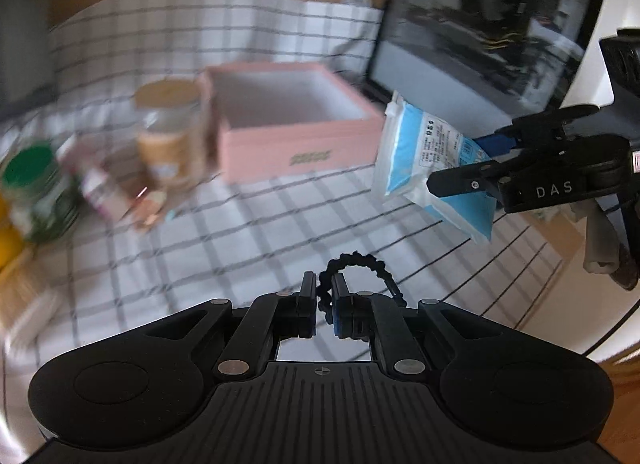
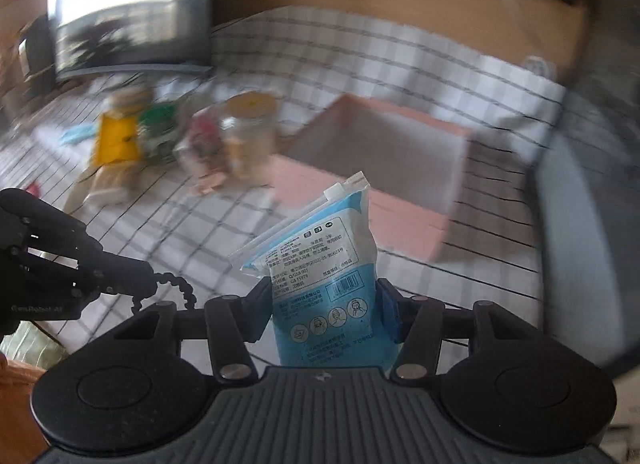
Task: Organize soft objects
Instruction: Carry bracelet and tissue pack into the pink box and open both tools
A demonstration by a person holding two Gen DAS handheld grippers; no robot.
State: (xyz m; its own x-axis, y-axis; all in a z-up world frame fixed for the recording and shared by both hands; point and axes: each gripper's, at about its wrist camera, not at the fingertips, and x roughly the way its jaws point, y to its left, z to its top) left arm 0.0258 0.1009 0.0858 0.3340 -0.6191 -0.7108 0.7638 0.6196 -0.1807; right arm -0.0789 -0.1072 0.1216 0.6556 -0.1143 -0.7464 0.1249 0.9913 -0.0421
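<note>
Left tool (image 1: 323, 296) pressed together, pinching a black beaded loop, hair-tie-like (image 1: 360, 264), which arcs up past the fingertips; seen again from the right wrist view (image 2: 182, 292) dangling at the tip of the left tool (image 2: 136, 284). Right tool (image 2: 324, 304) clamped on a blue and white soft plastic pouch with printed label and barcode (image 2: 320, 264), pads pressing both sides of the lower half, zip edge up and tilted left. Same pouch (image 1: 428, 159) visible in the left wrist view, held off the surface by the right tool (image 1: 472, 167), beside the right end of an open pink rectangular box with white inside (image 1: 288, 123). Box interior (image 2: 384, 143) looks empty. Both held items in the air above a white cloth with dark grid lines (image 1: 240, 232) over the bench. Blurred cluster left of the box: clear jar with tan lid (image 1: 170, 131), green-lidded jar (image 1: 32, 183), pinkish packet (image 1: 100, 187), yellow item (image 2: 116, 139). Dark screen (image 1: 480, 23) standing behind the box at right. Heavy motion blur in both views.
</note>
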